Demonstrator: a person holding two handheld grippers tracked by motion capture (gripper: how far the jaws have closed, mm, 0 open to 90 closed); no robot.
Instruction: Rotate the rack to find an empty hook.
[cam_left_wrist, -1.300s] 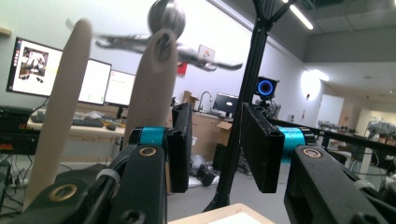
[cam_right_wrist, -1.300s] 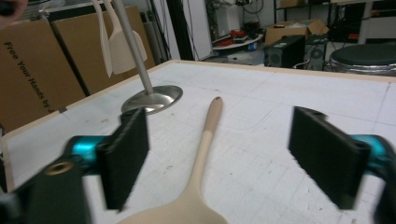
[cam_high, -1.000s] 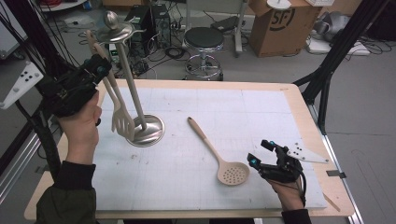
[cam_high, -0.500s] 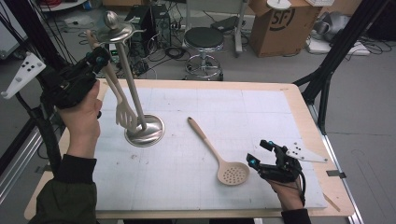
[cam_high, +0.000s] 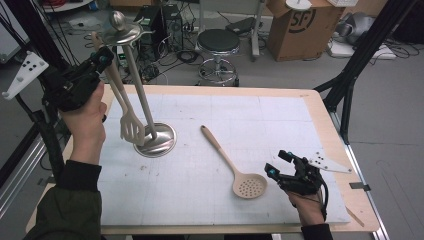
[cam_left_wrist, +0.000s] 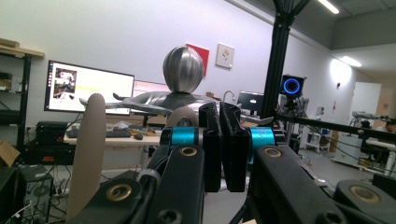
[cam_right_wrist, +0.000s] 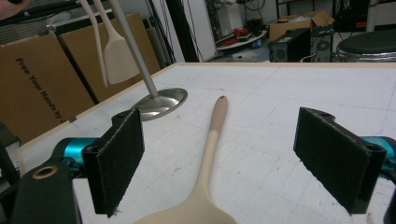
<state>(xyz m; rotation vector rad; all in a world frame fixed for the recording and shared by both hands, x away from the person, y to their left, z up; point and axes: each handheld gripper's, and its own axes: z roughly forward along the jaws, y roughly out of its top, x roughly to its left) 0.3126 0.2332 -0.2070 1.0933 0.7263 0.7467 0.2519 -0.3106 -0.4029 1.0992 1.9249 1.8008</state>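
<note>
A metal utensil stand (cam_high: 156, 141) with a round base and ball top (cam_left_wrist: 183, 68) stands at the mat's left. A beige slotted spatula (cam_high: 132, 128) hangs beside its pole. My left gripper (cam_high: 102, 56) is high up by the spatula's handle (cam_left_wrist: 91, 154). Its jaws have just been closing and now meet (cam_left_wrist: 223, 140), with the handle outside them to the left and nothing seen between them. A beige perforated spoon (cam_high: 248, 185) lies flat on the mat. My right gripper (cam_high: 276, 167) rests just right of its bowl, open, and the spoon's handle (cam_right_wrist: 212, 135) runs away between the pads.
A white gridded mat (cam_high: 280, 120) covers most of the wooden table (cam_high: 325, 107). Beyond the far edge are a black stool (cam_high: 219, 42), a cardboard box (cam_high: 300, 22) and floor cables. A black frame leg (cam_high: 350, 80) stands off the right edge.
The left hand and its gripper have risen slightly beside the spatula handle. The spatula, stand, spoon and right gripper have stayed in place.
</note>
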